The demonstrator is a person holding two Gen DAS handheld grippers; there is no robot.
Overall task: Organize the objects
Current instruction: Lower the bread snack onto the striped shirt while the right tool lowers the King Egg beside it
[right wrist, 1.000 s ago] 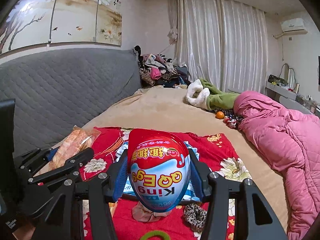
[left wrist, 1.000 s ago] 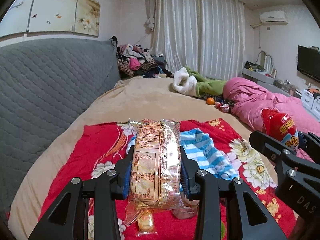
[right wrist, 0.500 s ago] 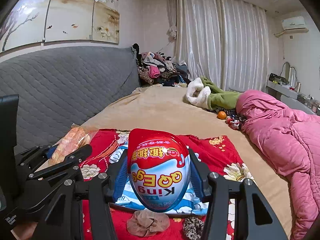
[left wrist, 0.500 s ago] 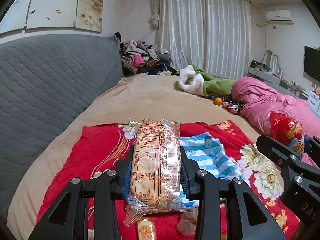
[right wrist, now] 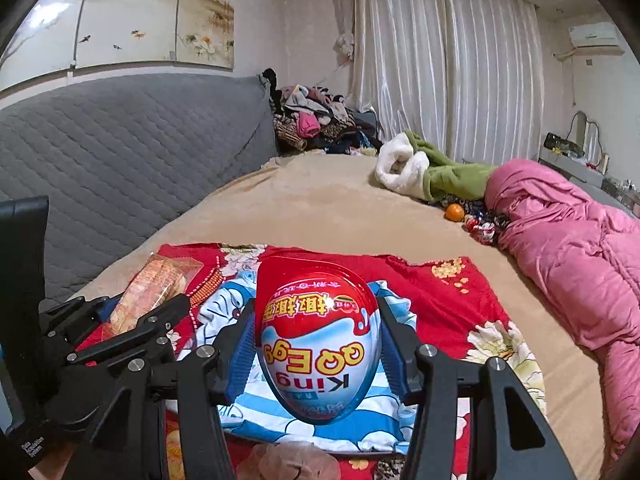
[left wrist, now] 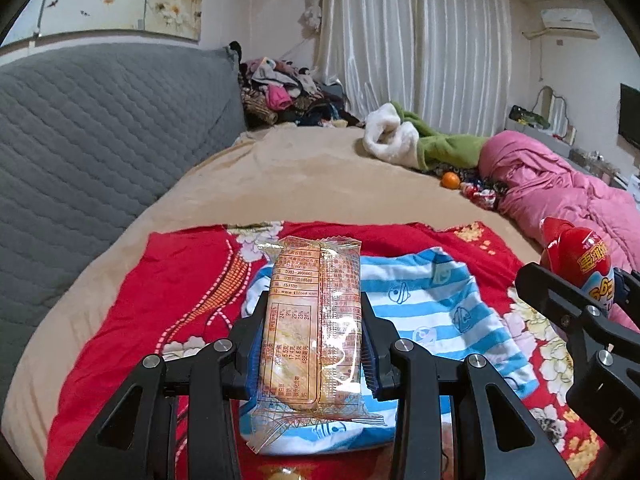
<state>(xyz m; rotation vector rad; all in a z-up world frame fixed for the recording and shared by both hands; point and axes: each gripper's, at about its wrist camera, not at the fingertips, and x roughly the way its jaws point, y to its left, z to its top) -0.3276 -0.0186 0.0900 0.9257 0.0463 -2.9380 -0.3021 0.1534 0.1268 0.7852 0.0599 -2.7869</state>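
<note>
Holding both pickups aloft: left gripper (left wrist: 312, 344) clamps the biscuit pack (left wrist: 312, 320), right gripper (right wrist: 318, 354) the toy egg (right wrist: 318, 344); placing's left, orange (right wrist: 455, 212) at 1 o'clock untouched.

Bed: tan plush-covered bed (left wrist: 304, 184)
Below the grippers: red floral cloth (left wrist: 132, 312)
Far ahead, right: pink quilted duvet (right wrist: 560, 232), small orange fruit (left wrist: 451, 179)

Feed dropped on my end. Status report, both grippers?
Left gripper shut on cracker packet. Right gripper shut on toy egg. Both above striped shirt on red cloth. Nothing in the way.
</note>
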